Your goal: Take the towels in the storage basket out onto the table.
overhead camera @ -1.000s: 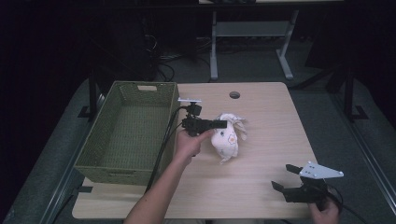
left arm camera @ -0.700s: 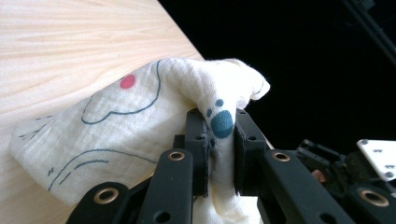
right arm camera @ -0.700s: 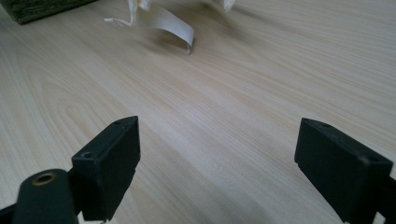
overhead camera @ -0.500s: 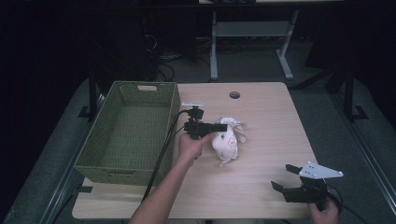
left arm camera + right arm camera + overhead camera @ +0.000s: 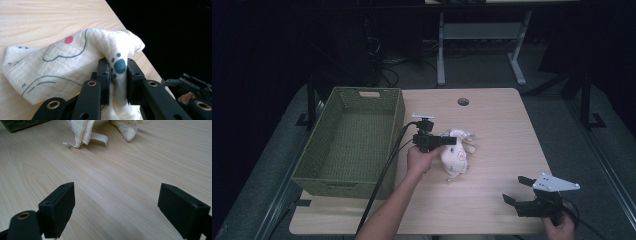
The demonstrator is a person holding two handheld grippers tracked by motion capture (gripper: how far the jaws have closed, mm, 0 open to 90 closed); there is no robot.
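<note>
Left hand-held gripper (image 5: 116, 82) clamped (right (image 5: 125, 212) agape)

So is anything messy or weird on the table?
Only the cloth: it lies crumpled in a heap in the middle of the table instead of flat or folded. The left gripper has a fold of it pinched between its jaws. The green basket sits straight, and nothing looks spilled or broken.

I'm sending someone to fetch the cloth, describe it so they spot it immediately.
On the light wooden table, look just right of the green woven basket. The cloth lies crumpled there, pinched by the left tool: cream, printed with dark outlines, blue dots and a red spot.
</note>
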